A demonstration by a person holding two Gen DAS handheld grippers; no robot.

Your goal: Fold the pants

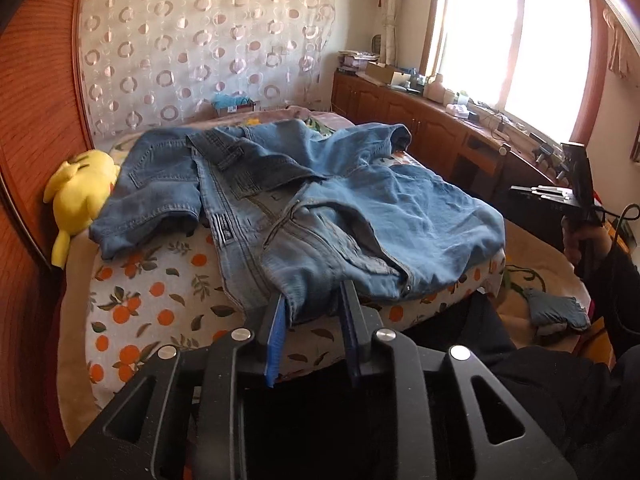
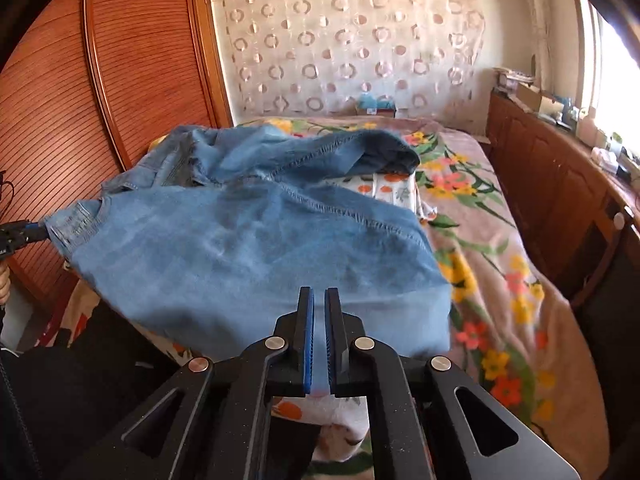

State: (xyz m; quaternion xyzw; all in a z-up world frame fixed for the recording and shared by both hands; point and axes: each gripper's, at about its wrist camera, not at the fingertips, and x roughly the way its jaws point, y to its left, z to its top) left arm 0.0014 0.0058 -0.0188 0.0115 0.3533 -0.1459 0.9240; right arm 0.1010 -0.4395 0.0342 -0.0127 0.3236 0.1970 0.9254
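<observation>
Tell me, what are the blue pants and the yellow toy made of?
The pants look like denim: faded blue woven cloth with stitched seams and a pocket, matte and crumpled. The yellow toy looks like soft plush, probably stuffed; its rounded, fuzzy surface suggests that, though it is too far off to be sure.

1. From where I'm driving this, it's clearly somebody's bedroom at home. There's a bed (image 2: 500, 248) with a flowery blanket and an orange-print sheet (image 1: 160, 304).
2. A yellow plush toy (image 1: 78, 196) sits against the wooden wardrobe (image 2: 132, 68).
3. A lace curtain (image 1: 200, 40) with rings hangs across the back wall.
4. A low wooden cabinet (image 1: 420, 120) under the sunny window (image 1: 516, 36) is cluttered with boxes and bottles.
</observation>
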